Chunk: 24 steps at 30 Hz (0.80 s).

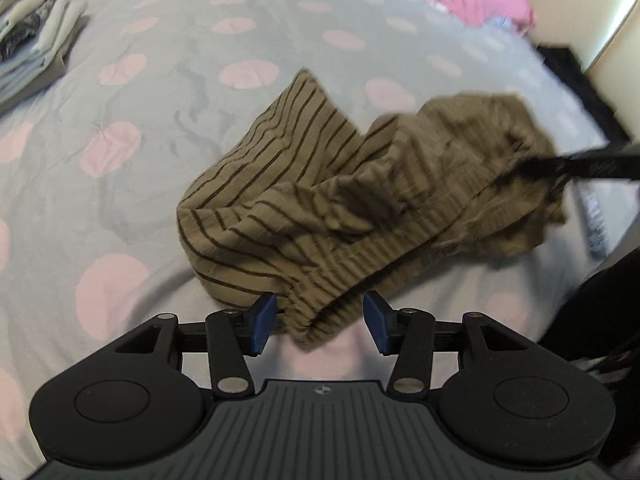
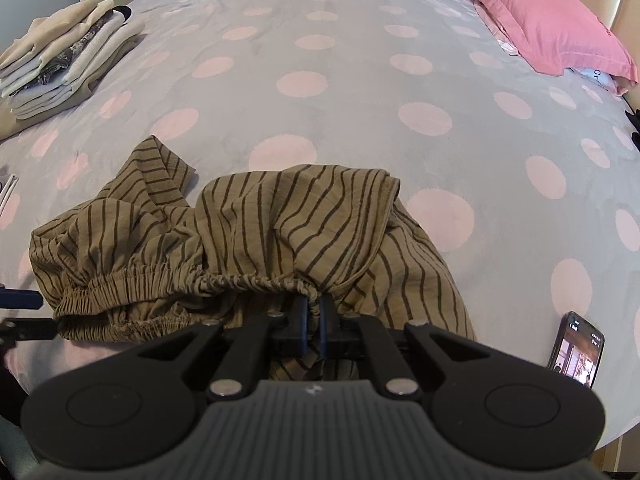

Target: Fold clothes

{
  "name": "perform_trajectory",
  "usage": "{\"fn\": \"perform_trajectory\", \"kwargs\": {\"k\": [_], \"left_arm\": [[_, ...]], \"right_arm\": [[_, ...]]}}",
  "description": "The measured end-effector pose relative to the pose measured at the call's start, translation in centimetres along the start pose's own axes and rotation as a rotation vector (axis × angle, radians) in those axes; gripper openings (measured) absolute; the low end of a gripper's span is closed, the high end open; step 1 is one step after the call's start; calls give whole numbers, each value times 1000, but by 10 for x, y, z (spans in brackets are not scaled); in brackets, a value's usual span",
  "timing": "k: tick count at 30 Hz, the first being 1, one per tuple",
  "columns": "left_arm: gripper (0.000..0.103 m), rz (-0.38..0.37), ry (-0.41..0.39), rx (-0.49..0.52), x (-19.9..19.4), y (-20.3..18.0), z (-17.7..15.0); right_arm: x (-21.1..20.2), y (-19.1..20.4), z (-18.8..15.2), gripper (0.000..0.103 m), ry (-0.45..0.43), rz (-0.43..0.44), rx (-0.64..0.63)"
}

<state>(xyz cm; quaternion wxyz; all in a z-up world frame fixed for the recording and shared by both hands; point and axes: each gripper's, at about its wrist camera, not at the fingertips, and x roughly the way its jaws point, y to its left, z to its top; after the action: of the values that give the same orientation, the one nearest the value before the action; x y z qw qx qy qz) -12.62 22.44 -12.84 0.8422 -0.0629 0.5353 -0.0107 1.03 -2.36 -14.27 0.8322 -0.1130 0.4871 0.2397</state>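
Note:
An olive garment with dark stripes [image 1: 280, 184] lies crumpled on the grey bedspread with pink dots [image 1: 120, 160]. Its gathered elastic waistband [image 1: 340, 276] runs toward me. One end of that band hangs between the blue pads of my left gripper [image 1: 320, 326]; the jaws stand apart and are open around it. In the right wrist view the garment [image 2: 280, 224] spreads in front of my right gripper [image 2: 316, 308], which is shut on a bunched part of the waistband [image 2: 160, 280]. The left gripper's fingers [image 2: 20, 300] show at the left edge of that view.
A stack of folded clothes [image 2: 64, 60] sits at the far left of the bed. A pink pillow [image 2: 540, 20] lies at the far right by a cream headboard [image 1: 580, 12]. A lit phone [image 2: 578, 350] rests near the bed's right front edge.

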Motion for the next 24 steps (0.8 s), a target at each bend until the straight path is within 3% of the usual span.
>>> {"fn": "perform_trajectory", "kwargs": {"k": [9,11,13,19,24], "left_arm": [[31,118,32,33,26,-4,-2],[25,118,30,15,24,1,-3],[12,119,11,-11,17,6,-2],[7,79,-128,-110,-48,27,20],[6,82,-219,-18,-112,26,74]], "right_arm": [[-2,2,-4,13,-26,30,-15],[-1,4,-5,13,-28,31,-27],[-2,7,-7,9,-30,21,-48],[-46,12,5,8,-119,17,-74],[-102,24,41,7,-231,-8,-167]]}}
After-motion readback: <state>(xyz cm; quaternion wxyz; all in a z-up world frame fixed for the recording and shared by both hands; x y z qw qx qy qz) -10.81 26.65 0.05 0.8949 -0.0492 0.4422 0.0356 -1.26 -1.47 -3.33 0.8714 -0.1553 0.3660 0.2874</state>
